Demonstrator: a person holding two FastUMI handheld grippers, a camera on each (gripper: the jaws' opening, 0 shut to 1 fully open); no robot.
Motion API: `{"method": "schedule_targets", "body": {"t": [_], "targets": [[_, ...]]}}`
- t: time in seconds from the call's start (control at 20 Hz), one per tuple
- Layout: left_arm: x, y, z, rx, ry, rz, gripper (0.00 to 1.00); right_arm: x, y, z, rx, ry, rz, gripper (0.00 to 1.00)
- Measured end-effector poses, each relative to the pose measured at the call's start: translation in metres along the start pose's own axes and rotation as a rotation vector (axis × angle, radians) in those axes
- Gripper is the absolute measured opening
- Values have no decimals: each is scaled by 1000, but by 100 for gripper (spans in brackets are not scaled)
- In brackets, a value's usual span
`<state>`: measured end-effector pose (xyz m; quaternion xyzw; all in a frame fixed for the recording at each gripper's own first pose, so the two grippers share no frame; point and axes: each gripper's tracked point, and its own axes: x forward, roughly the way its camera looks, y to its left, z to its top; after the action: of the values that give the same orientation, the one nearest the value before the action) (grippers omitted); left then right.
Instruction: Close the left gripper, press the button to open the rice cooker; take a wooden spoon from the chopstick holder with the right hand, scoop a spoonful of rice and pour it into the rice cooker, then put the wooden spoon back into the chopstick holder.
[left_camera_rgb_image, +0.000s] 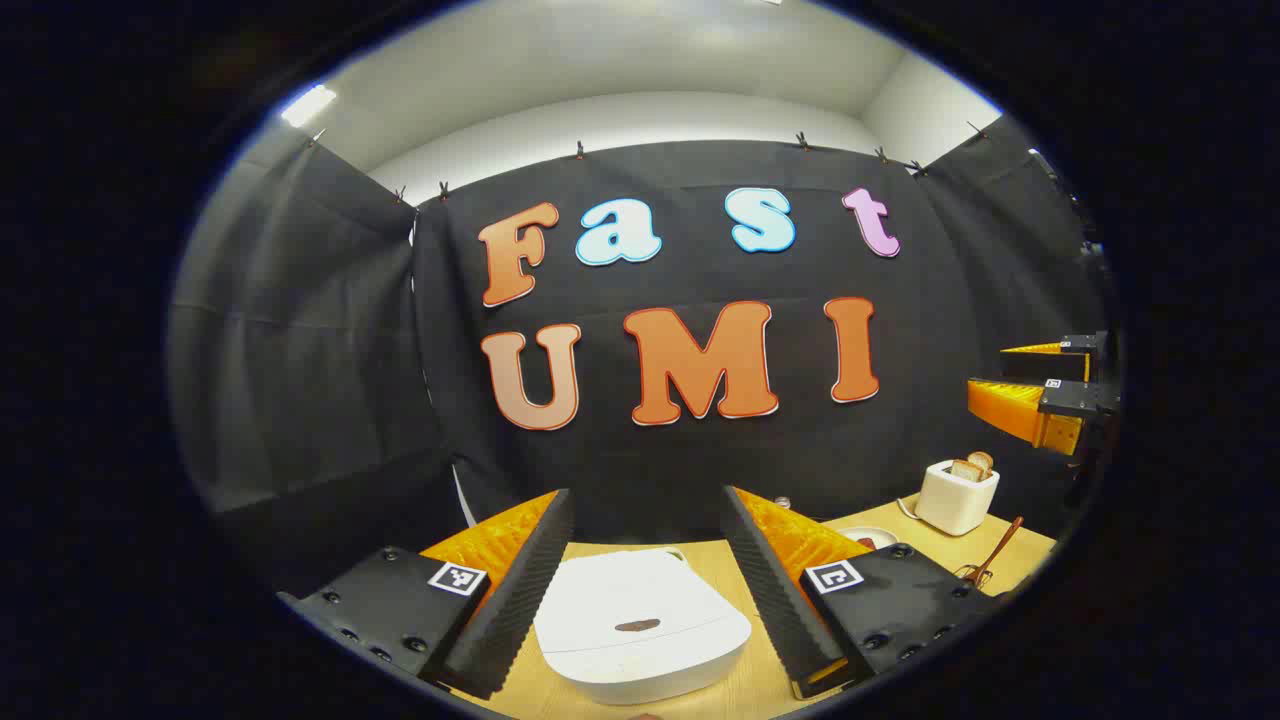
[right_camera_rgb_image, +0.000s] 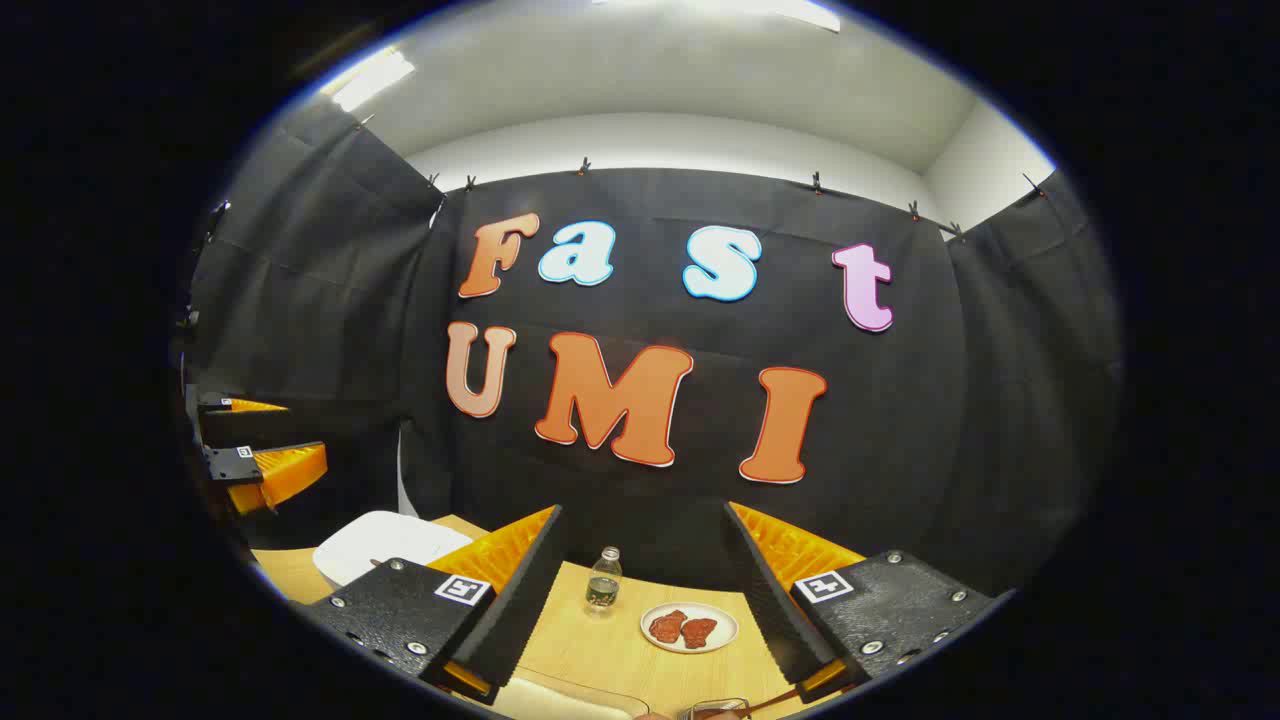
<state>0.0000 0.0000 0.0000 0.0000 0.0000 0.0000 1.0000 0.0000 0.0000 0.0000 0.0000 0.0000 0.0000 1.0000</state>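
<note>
Left gripper (left_camera_rgb_image: 645, 590): fingers spread wide apart, holding nothing, raised above the table. Seen also at the left edge of the right gripper view, held high and well apart from the other gripper.

Rice cooker (left_camera_rgb_image: 640, 625): white, lid down, directly ahead of and between the left gripper's fingers, not touched by either. A small dark button or mark sits on the lid near its front. In the right gripper view it appears at lower left, partly hidden behind that gripper's left finger.

Right gripper (right_camera_rgb_image: 640, 600): fingers likewise spread wide, holding nothing, above the table. Seen also at the right edge of the left gripper view, raised in the air.

Table (left_camera_rgb_image: 1000, 555): light wood surface, carrying all items below.

Wooden spoon (left_camera_rgb_image: 1000, 548): handle leaning up and to the right out of a holder (left_camera_rgb_image: 968, 574) at the far right of the left gripper view; the holder is too small to describe.

Toaster (left_camera_rgb_image: 957, 495): white, upright, slices of bread standing in its slots, behind the spoon.

Plate (right_camera_rgb_image: 690, 628): small, white, holding two reddish-brown pieces; lies on the table between the right gripper's fingers, farther off.

Bottle (right_camera_rgb_image: 603, 578): small, clear, upright, just left of the plate.

Container (right_camera_rgb_image: 590, 700): pale, shallow, at the bottom edge of the right gripper view; its contents cannot be told.
</note>
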Motion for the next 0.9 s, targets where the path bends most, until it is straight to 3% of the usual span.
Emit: {"method": "schedule_targets", "body": {"t": [0.2,0.3,0.35,0.45,0.5,0.55,0.6,0.7,0.9], "targets": [[-9,-19,14,21,-43,15,100,-3,-16,13,67,-18,32,95],[-10,-34,18,19,-54,-1,96,-7,-25,12,109,-9,39,93],[-10,-37,19,23,-54,-3,100,-8,-31,12,103,-16,35,95],[-10,-42,21,26,-53,-7,96,-8,-41,13,87,-25,27,95],[-10,-44,20,16,-51,-9,100,-9,-41,12,92,-25,29,95],[-10,-51,18,-4,-42,-22,96,-11,-41,10,103,-25,33,95],[-9,-55,16,-28,-27,-24,100,-12,-42,9,106,-29,38,95],[-8,-56,13,-58,-14,-22,96,-12,-48,5,95,-24,24,94],[-3,-58,18,-43,-19,-16,100,-14,-59,7,89,-28,-7,94]]}}
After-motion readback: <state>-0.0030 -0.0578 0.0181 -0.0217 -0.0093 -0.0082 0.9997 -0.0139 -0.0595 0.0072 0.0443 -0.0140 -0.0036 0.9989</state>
